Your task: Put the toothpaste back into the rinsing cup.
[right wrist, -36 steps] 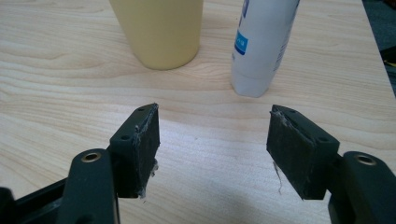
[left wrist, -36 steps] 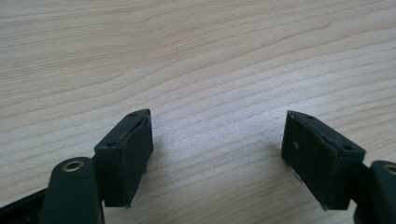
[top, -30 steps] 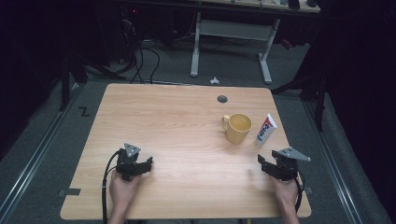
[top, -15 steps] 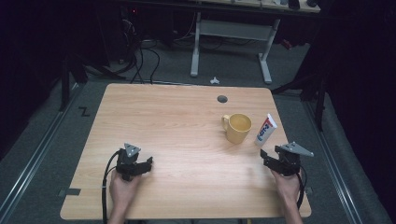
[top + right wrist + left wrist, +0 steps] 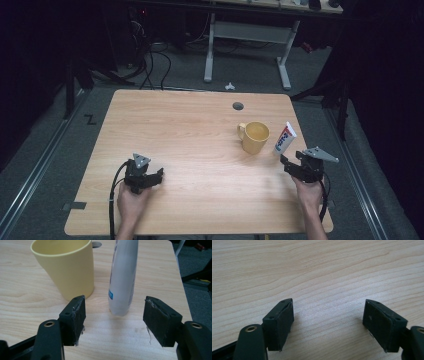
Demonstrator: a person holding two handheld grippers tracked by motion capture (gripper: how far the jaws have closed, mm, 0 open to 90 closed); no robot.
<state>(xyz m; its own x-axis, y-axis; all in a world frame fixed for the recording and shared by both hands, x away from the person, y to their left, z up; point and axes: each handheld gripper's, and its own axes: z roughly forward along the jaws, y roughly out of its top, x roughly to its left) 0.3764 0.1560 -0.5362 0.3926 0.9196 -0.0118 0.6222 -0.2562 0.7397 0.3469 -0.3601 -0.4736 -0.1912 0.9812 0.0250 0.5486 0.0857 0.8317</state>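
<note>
One toothpaste tube (image 5: 122,277) stands upright near the desk's (image 5: 190,125) right edge, just beside one yellow cup (image 5: 65,267). The right gripper (image 5: 113,317) sits just short of the tube, fingers spread wide — nothing held. The left gripper (image 5: 328,320) rests wide open on bare wood, well apart — broad free desk between.

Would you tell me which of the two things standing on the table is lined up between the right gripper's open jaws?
The toothpaste tube, standing on its cap; the yellow cup stands off toward one jaw of the right gripper.
</note>
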